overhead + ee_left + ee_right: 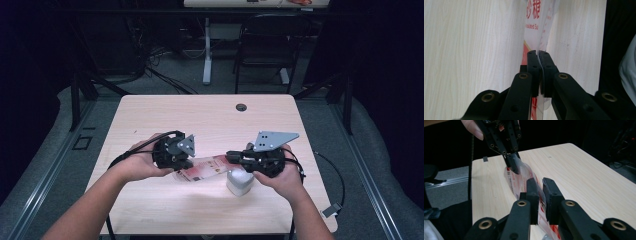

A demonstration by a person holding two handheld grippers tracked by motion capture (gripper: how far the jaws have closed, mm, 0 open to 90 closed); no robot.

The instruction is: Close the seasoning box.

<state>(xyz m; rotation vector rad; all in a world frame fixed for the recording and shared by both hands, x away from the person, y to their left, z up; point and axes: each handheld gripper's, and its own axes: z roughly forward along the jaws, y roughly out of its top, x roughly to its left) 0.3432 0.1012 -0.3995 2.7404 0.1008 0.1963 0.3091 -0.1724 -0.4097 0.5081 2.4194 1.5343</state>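
In the high view, the left gripper [186, 159] and right gripper [235, 157] meet over a clear plastic packet with red print [205, 168] lying on the pale wooden table [210, 112], a small white box [239, 182] just beside it. In the left gripper view, the 2 jaws are clamped on the packet's edge [539, 37]. In the right gripper view, the packet [524, 176] passes between slightly parted jaws, its far end pinched by the left gripper [512, 166].

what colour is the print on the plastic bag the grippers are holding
Red lettering and red bands on the clear and white plastic bag, clearest in the left gripper view.
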